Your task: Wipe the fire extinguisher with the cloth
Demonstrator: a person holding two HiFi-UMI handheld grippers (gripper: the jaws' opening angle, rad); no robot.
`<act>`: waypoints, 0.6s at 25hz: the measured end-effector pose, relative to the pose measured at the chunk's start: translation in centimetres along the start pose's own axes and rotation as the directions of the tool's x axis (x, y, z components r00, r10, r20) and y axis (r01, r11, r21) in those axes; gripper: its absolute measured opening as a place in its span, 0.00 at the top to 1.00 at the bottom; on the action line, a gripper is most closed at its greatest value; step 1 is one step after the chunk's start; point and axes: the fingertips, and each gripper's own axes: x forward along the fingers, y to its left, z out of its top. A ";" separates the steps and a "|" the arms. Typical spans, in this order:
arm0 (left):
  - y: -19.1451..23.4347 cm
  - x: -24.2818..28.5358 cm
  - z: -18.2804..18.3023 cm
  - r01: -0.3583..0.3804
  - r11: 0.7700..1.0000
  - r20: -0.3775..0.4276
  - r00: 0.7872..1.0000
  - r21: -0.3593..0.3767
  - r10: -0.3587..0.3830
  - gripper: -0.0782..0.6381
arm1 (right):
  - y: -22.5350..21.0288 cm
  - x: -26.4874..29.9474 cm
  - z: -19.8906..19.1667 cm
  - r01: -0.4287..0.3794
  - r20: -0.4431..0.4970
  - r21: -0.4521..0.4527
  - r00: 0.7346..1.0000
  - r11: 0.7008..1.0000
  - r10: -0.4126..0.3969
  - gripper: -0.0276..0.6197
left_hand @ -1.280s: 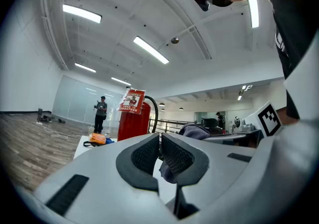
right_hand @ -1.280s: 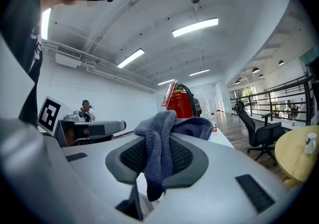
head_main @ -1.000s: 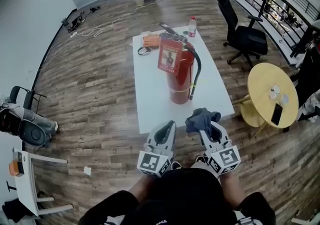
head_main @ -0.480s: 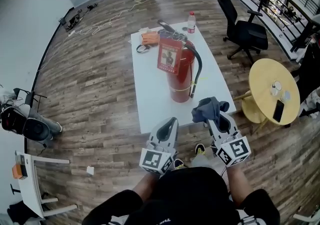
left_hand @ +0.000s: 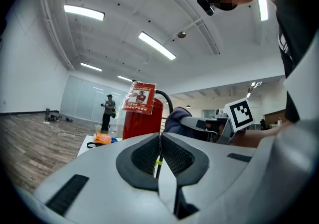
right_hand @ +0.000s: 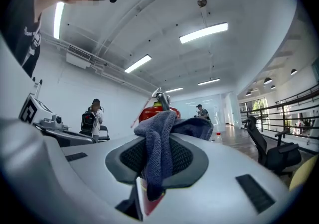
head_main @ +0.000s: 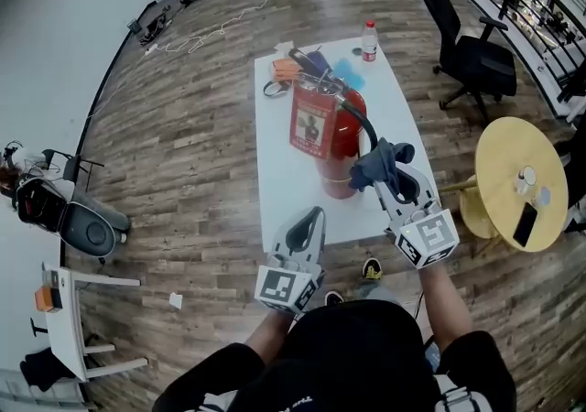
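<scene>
Head view: the fire extinguisher [head_main: 333, 140] is standing upright near the middle of the white bench [head_main: 279, 190], with its hose curving down the right side and a red tag [head_main: 311, 120] hanging on its front, so its body is lying open to a wipe from the near side. The right claw [head_main: 392, 174] is pinching the dark blue cloth [head_main: 377, 161] and holding it just beside the cylinder's right flank; whether the cloth is touching the metal cannot be told here. The left claw [head_main: 309, 221] is hovering over the bench's near edge, well apart from the cylinder, probably waiting as a steadying hand. The one plain container, a bottle [head_main: 369, 38] with a red cap, is standing at the bench's far end; its contents are too small to judge. Left gripper view: the left claw [left_hand: 160, 141] is showing its jaws pressed together with nothing between them, and it is pointing level at the extinguisher [left_hand: 144, 121], with the cloth [left_hand: 175, 118] bunched to the right of it. Right gripper view: the right claw [right_hand: 157, 154] is gripping the cloth [right_hand: 158, 141], whose loose folds are draping over the pads towards the red cylinder [right_hand: 149, 113] ahead, so that soft fabric rather than plastic is likely to be meeting the surface first.
</scene>
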 end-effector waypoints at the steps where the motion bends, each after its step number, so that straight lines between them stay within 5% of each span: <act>1: 0.3 0.7 0.2 -0.009 1.000 0.003 1.000 -0.001 0.009 0.85 | -0.4 0.9 0.3 -0.019 0.004 -0.013 1.000 1.000 0.019 0.83; 6: 0.9 3.5 0.7 -0.031 1.000 0.017 0.999 -0.003 0.031 0.85 | -1.0 2.0 1.4 -0.134 -0.006 -0.010 0.991 0.991 0.134 0.83; 12: 1.2 5.9 1.0 -0.033 0.999 0.016 0.999 0.004 0.033 0.85 | -1.4 3.4 3.8 -0.213 -0.222 -0.228 0.961 0.950 0.163 0.82; 15: 1.4 6.4 0.9 -0.038 0.999 0.019 0.999 -0.003 0.038 0.85 | -0.8 4.3 6.6 -0.243 -0.210 -0.273 0.959 0.931 0.188 0.82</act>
